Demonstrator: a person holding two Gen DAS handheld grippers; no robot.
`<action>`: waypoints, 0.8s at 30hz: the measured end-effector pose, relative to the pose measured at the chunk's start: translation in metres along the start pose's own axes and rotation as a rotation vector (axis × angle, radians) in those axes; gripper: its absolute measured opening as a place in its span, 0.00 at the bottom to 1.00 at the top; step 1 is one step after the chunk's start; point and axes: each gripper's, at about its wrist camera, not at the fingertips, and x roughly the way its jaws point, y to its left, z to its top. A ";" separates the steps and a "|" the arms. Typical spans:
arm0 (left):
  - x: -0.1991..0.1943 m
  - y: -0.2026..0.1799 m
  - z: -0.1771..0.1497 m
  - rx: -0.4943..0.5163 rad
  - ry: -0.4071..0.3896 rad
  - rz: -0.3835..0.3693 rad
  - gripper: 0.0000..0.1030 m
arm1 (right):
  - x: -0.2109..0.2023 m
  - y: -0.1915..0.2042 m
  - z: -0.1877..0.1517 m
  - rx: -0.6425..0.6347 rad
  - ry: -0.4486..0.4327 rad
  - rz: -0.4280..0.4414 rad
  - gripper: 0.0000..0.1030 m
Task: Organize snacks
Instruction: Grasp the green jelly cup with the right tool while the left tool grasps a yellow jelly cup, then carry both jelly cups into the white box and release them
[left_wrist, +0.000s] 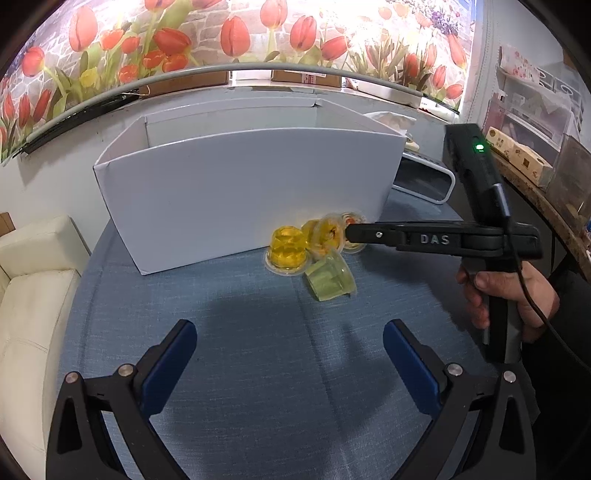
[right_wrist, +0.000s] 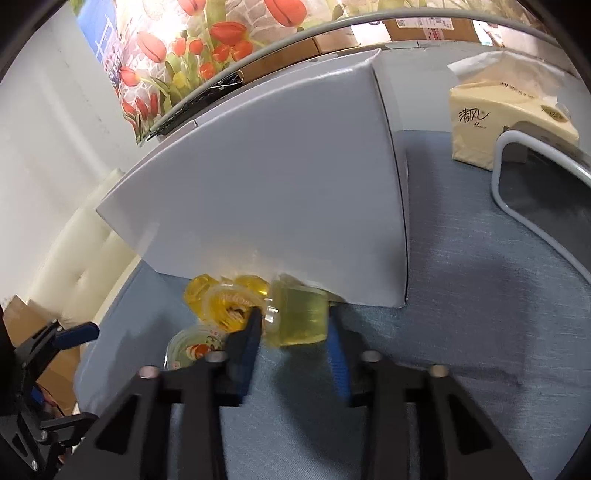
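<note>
A tall white box (left_wrist: 243, 192) stands on the blue cloth (left_wrist: 258, 332). Several jelly cups cluster at its front right corner: a yellow one (left_wrist: 288, 251), a pale green one (left_wrist: 330, 280) lying tilted, and others behind. In the right wrist view my right gripper (right_wrist: 293, 321) is shut on the pale green jelly cup (right_wrist: 299, 310), with a blue pad against each of its sides. Yellow cups (right_wrist: 221, 302) and a cup with its lid up (right_wrist: 192, 347) lie just to its left, beside the white box (right_wrist: 277, 203). My left gripper (left_wrist: 290, 332) hangs open over bare cloth, short of the cups.
A tissue pack (right_wrist: 509, 122) and a grey-rimmed object (right_wrist: 535, 206) sit to the right of the box. A cream sofa (left_wrist: 33, 266) borders the table on the left. A cluttered shelf (left_wrist: 524, 162) stands at the right. A person's hand (left_wrist: 509, 295) holds the right gripper's handle.
</note>
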 end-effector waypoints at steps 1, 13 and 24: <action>0.001 0.000 0.000 -0.003 0.002 0.003 1.00 | -0.004 0.003 -0.001 -0.011 -0.018 0.006 0.32; 0.052 -0.015 0.019 -0.107 0.064 -0.003 1.00 | -0.084 0.034 -0.030 -0.020 -0.128 -0.154 0.32; 0.089 -0.029 0.034 -0.164 0.099 0.051 0.77 | -0.144 0.033 -0.051 0.028 -0.204 -0.161 0.32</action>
